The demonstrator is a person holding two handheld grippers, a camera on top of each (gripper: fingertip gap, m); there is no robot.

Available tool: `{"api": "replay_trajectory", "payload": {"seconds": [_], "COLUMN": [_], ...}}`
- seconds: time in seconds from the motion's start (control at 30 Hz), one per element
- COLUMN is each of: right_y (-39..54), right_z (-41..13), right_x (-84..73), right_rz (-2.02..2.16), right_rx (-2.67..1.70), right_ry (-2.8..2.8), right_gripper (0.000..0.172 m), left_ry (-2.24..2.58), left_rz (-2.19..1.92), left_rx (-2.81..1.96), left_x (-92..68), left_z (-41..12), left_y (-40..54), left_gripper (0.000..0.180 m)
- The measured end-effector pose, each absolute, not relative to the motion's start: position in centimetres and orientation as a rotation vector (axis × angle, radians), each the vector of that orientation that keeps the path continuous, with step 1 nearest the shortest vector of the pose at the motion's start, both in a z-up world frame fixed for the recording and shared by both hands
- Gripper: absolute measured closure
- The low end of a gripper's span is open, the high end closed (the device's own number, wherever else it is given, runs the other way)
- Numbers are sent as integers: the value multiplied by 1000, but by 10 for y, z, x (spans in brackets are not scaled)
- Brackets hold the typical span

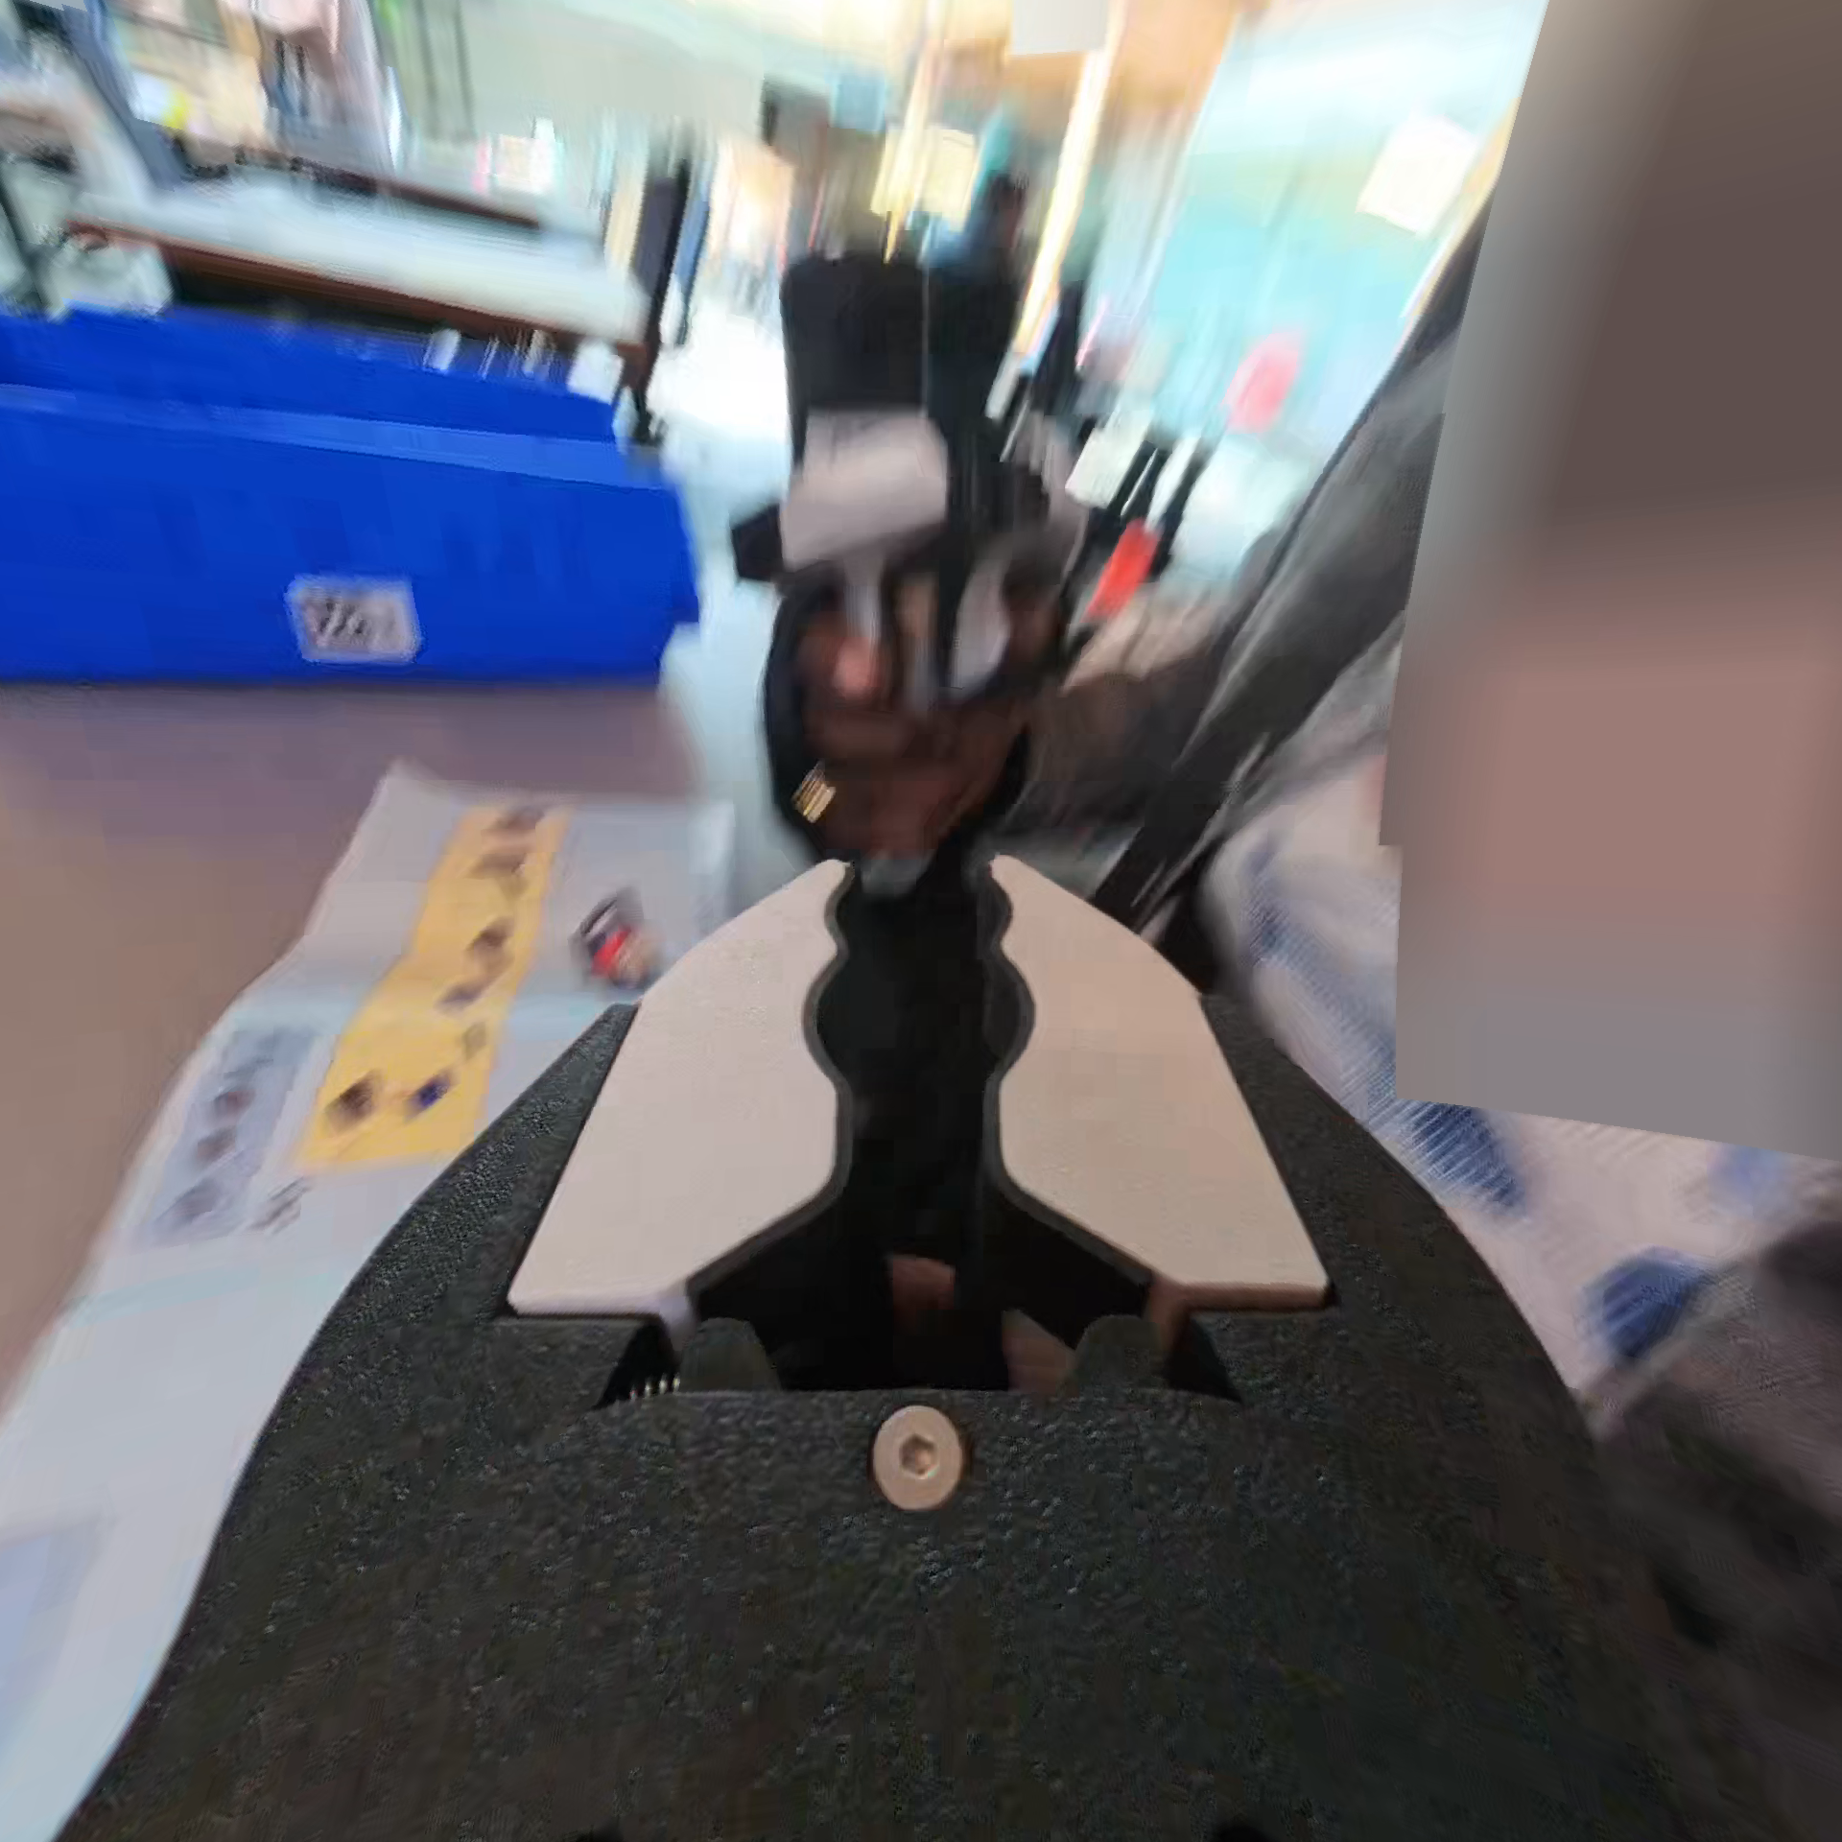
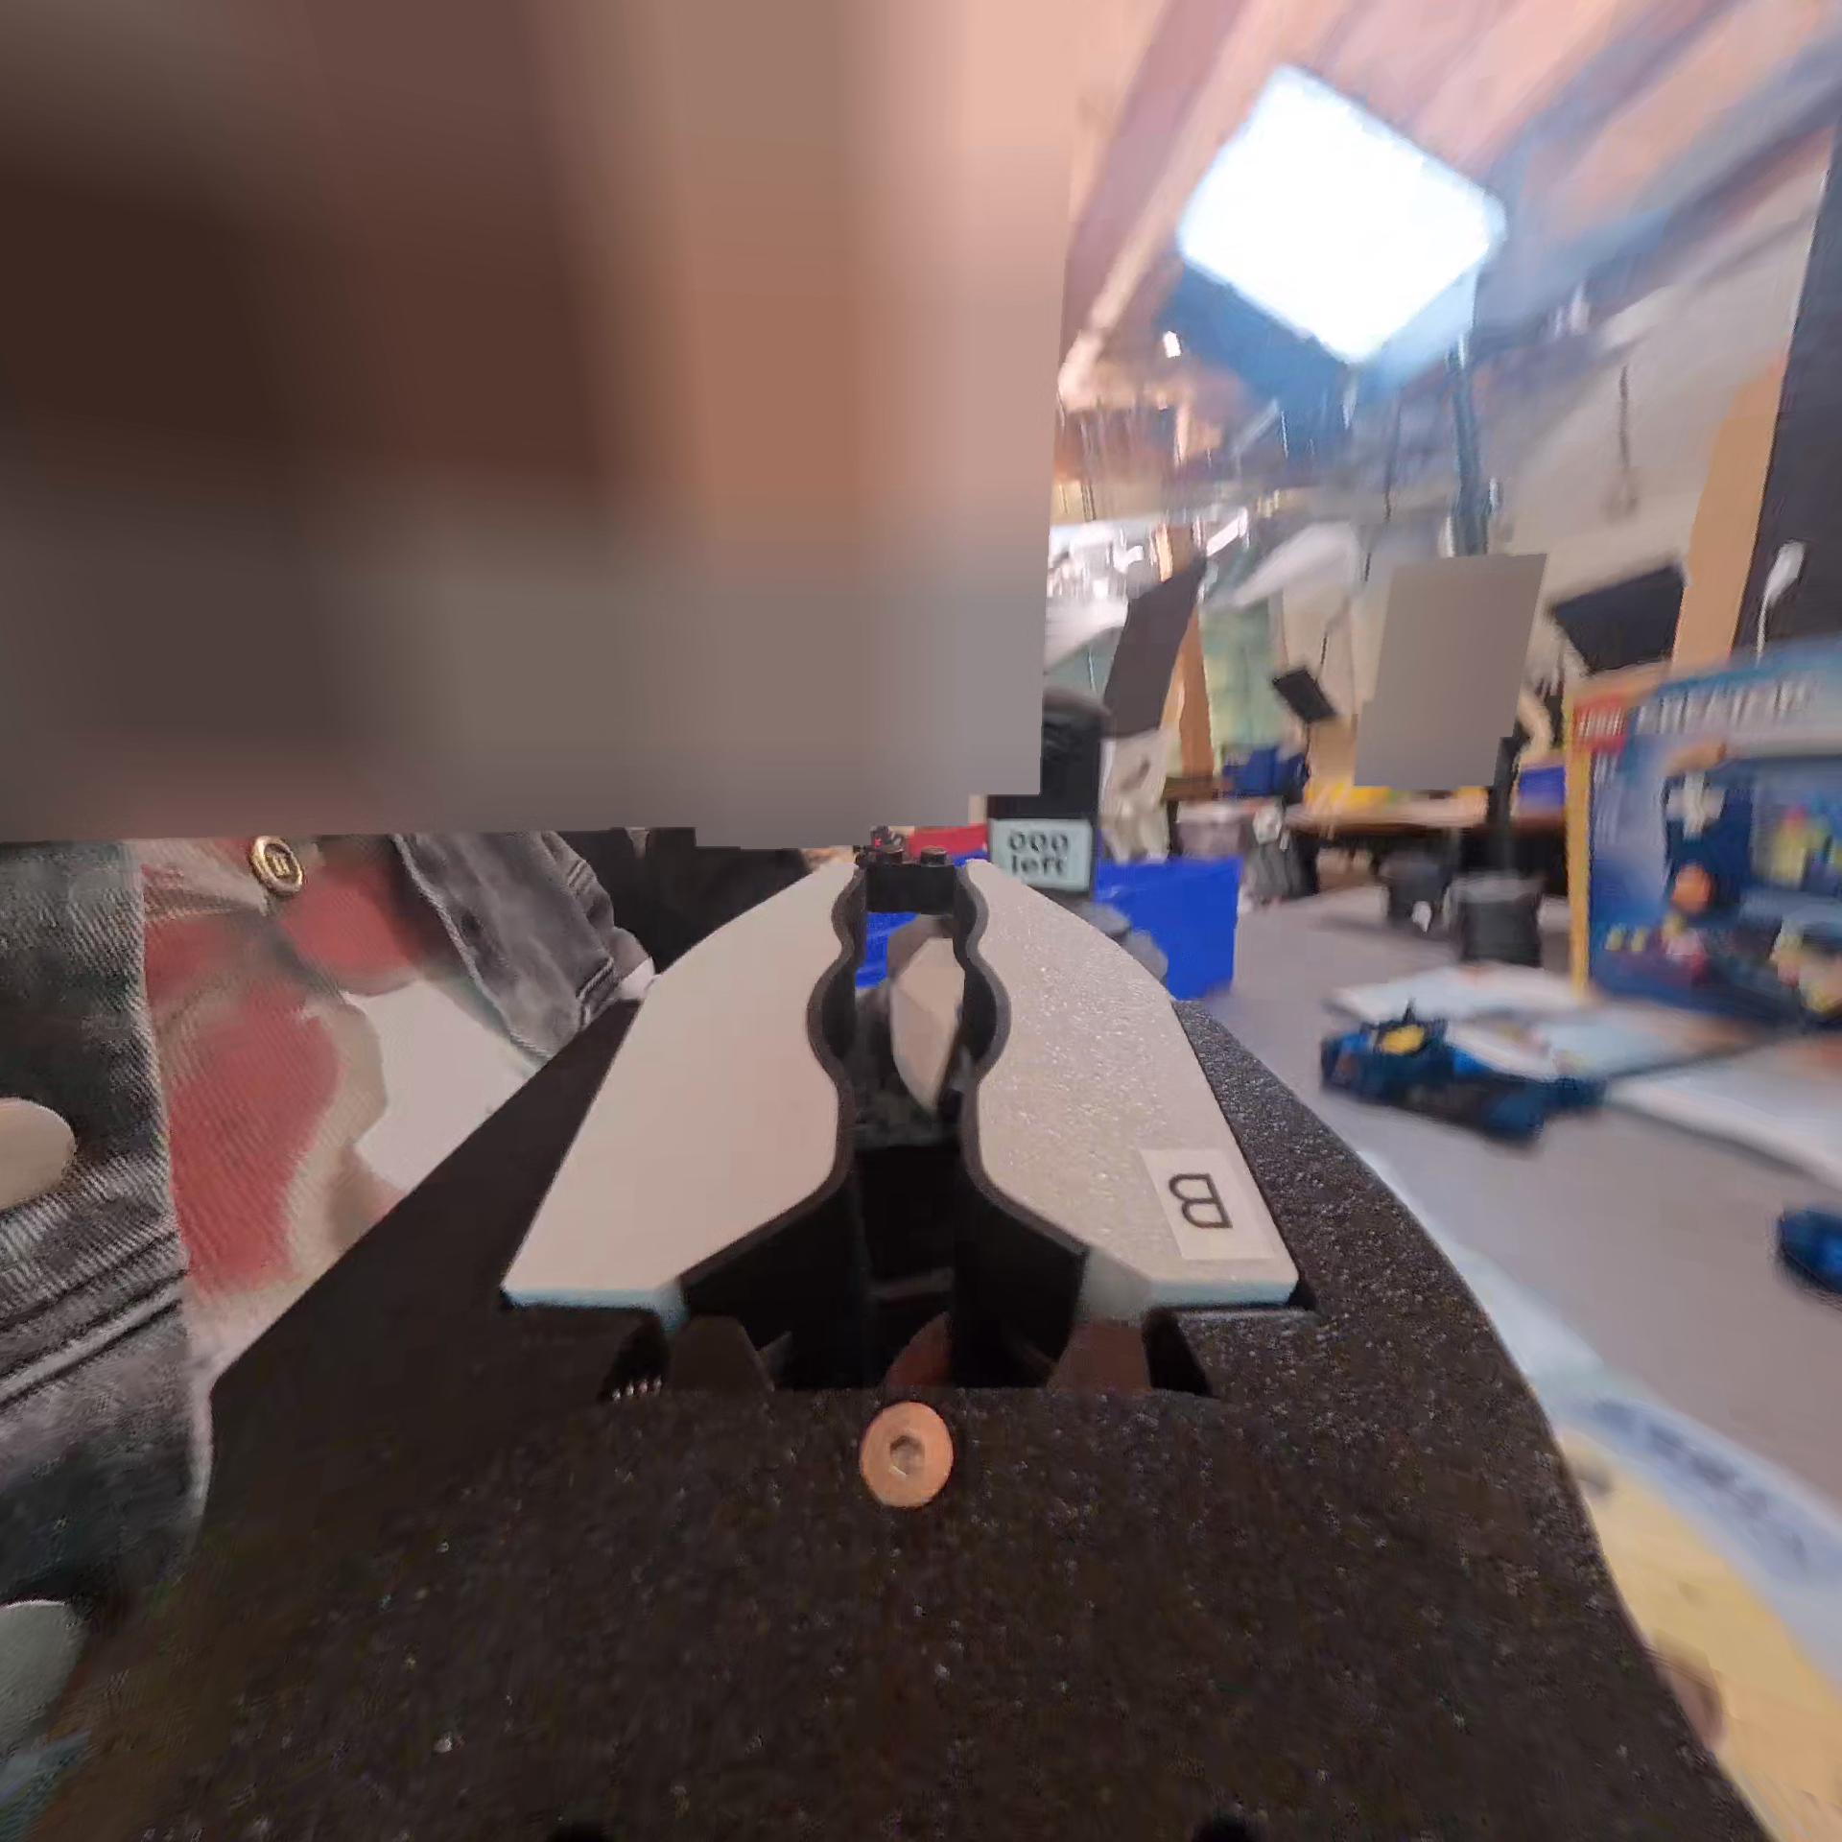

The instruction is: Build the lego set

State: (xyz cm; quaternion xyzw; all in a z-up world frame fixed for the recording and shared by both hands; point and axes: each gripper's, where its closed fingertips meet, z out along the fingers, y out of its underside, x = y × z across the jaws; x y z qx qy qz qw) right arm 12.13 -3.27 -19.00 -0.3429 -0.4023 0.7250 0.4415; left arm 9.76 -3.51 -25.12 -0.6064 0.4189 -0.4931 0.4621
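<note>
The left wrist view, badly blurred, shows a blue bin (image 1: 329, 518) at left, a yellow-banded leaflet (image 1: 419, 987) on the table, and the left gripper (image 1: 919, 877) with jaws slightly apart; whether it grips anything cannot be told. Only the right wrist view shows the right gripper (image 2: 909, 887) clamped on a small black brick (image 2: 905, 887), with a blue toy car (image 2: 1445, 1072) and a box (image 2: 1714, 837) to its right.

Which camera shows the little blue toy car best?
The right wrist view. The blue toy car sits on the grey table beside a colourful box, only a little blurry. The left wrist view points elsewhere and does not show the car at all.
</note>
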Motion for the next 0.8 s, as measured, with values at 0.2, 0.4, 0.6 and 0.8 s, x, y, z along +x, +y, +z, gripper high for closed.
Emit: {"api": "replay_trajectory", "payload": {"seconds": [0.2,0.4,0.6,0.8], "right_y": [-50,-52,-55,-53], "right_z": [-163,-160,-164,-169], "right_x": [102,88,83,82], "right_rz": [1555,1566,1545,1520], "right_rx": [-532,-492,-484,-497], "right_ry": [-1051,-1069,-1093,-1110], "right_gripper": [156,156,156,156], "left_ry": [495,438,420,437], "left_rz": [-2040,-2284,-2335,-2284], "left_rx": [-1268,-1138,-1090,-1118], "left_x": [93,97,96,95], "left_z": [-181,-169,-167,-171], "left_y": [-43,-55,-58,-56], "left_gripper": [164,153,169,172]}}
